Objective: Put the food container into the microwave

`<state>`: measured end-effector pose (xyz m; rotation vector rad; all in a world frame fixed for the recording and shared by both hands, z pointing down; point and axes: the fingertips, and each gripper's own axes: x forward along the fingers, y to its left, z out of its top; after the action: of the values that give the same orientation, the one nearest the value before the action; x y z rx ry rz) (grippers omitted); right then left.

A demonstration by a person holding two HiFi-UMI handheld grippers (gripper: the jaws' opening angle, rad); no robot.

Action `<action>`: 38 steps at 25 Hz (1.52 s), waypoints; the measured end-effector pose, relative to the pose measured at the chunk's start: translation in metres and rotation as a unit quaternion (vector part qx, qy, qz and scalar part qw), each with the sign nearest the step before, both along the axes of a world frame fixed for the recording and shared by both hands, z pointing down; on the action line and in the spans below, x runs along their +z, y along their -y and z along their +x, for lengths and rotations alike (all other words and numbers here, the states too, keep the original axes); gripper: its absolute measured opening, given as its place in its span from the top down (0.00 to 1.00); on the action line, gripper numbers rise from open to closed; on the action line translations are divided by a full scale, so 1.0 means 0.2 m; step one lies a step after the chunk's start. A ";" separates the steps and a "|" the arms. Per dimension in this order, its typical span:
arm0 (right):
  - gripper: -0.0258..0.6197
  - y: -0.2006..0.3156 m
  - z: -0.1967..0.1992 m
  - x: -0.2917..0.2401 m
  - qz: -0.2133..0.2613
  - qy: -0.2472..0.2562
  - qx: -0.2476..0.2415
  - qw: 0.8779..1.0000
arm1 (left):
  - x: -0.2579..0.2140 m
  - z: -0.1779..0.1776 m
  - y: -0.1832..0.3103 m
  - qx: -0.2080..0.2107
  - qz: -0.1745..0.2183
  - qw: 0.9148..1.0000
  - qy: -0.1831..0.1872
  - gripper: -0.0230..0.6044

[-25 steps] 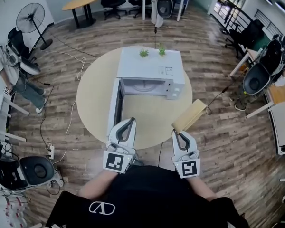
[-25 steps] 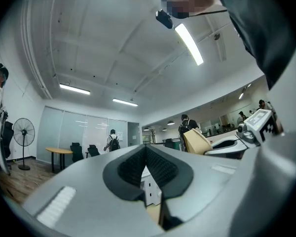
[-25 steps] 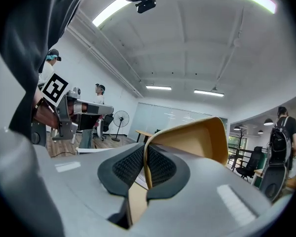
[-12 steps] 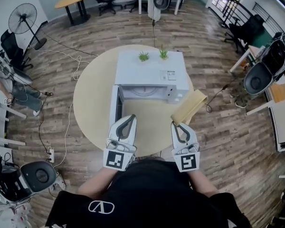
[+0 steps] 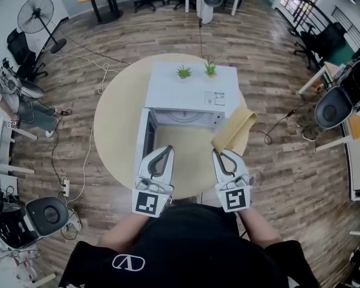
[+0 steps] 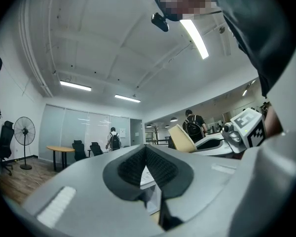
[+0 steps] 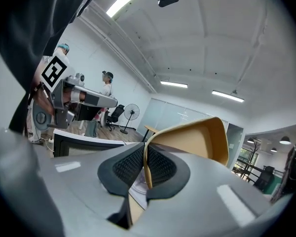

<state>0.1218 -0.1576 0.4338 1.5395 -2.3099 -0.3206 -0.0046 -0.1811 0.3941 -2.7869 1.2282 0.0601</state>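
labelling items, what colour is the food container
The food container is tan-yellow; right gripper view shows it best.

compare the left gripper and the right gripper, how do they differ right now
The right gripper is shut on the rim of the tan food container, which it holds tilted. The left gripper has its jaws together on nothing. The left gripper is in front of the open door of the microwave; the right gripper is toward its control-panel side. Both point at the microwave from the near edge of the round table.
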 end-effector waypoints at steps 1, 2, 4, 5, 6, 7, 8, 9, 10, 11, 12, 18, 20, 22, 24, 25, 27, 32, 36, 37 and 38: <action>0.92 0.02 -0.01 0.02 -0.007 -0.009 -0.008 1.000 | 0.01 0.00 0.01 -0.001 -0.002 1.000 0.001 0.96; 0.92 0.05 -0.02 0.05 -0.018 -0.021 -0.019 0.999 | 0.02 0.00 0.02 -0.001 -0.005 1.000 0.001 0.96; 0.92 0.10 -0.07 0.13 -0.045 -0.057 -0.048 0.996 | 0.05 -0.01 0.02 -0.003 -0.015 1.000 0.002 0.96; 0.92 0.12 -0.09 0.17 -0.060 -0.079 -0.064 0.993 | 0.07 -0.02 0.03 -0.004 -0.020 1.000 0.001 0.96; 0.92 0.15 -0.12 0.23 -0.076 -0.103 -0.079 0.989 | 0.09 -0.03 0.03 -0.006 -0.025 1.000 0.001 0.96; 0.92 0.17 -0.15 0.29 -0.094 -0.126 -0.095 0.983 | 0.11 -0.04 0.03 -0.009 -0.032 0.999 -0.001 0.96; 0.92 0.19 -0.17 0.36 -0.115 -0.146 -0.111 0.976 | 0.13 -0.06 0.03 -0.013 -0.038 0.999 -0.002 0.96; 0.92 0.20 -0.20 0.43 -0.137 -0.160 -0.126 0.969 | 0.16 -0.07 0.04 -0.017 -0.043 0.999 -0.003 0.96; 0.92 0.21 -0.24 0.50 -0.159 -0.171 -0.142 0.962 | 0.18 -0.09 0.04 -0.020 -0.049 0.999 -0.003 0.96; 0.92 0.22 -0.27 0.56 -0.180 -0.178 -0.158 0.954 | 0.21 -0.11 0.04 -0.023 -0.054 0.998 -0.001 0.96; 0.92 0.22 -0.30 0.63 -0.200 -0.184 -0.173 0.947 | 0.24 -0.12 0.05 -0.026 -0.060 0.998 0.003 0.96; 0.92 0.22 -0.44 1.06 -0.309 -0.230 -0.241 0.891 | 0.35 -0.16 0.05 -0.025 -0.062 0.997 0.024 0.96; 0.92 0.28 -0.44 1.18 -0.328 -0.248 -0.244 0.878 | 0.33 -0.16 0.06 -0.019 -0.035 0.999 0.026 0.96; 0.92 0.37 -0.42 1.27 -0.339 -0.265 -0.238 0.871 | 0.33 -0.17 0.06 -0.016 -0.030 0.999 0.026 0.96; 0.92 0.47 -0.40 1.33 -0.345 -0.277 -0.225 0.868 | 0.34 -0.18 0.05 -0.014 -0.035 0.999 0.026 0.96; 0.92 0.52 -0.38 1.36 -0.347 -0.283 -0.218 0.867 | 0.34 -0.18 0.04 -0.014 -0.038 0.999 0.026 0.96; 0.92 0.63 -0.36 1.42 -0.346 -0.299 -0.205 0.865 | 0.36 -0.20 0.03 -0.014 -0.043 0.999 0.026 0.96; 0.92 0.89 -0.33 1.53 -0.340 -0.324 -0.177 0.865 | 0.42 -0.22 0.01 -0.019 -0.057 0.998 0.024 0.96; 0.92 1.04 -0.32 1.59 -0.341 -0.335 -0.167 0.862 | 0.45 -0.23 0.01 -0.023 -0.066 0.997 0.022 0.96; 0.92 1.06 -0.31 1.60 -0.344 -0.337 -0.162 0.861 | 0.45 -0.23 0.01 -0.024 -0.069 0.997 0.022 0.96; 0.92 1.09 -0.30 1.61 -0.347 -0.338 -0.157 0.861 | 0.46 -0.24 0.00 -0.024 -0.071 0.997 0.022 0.96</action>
<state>0.0612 -0.3750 0.7554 0.5610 -1.7816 -0.0596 -0.0524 -0.1819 0.4855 -2.8586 1.3386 -0.0951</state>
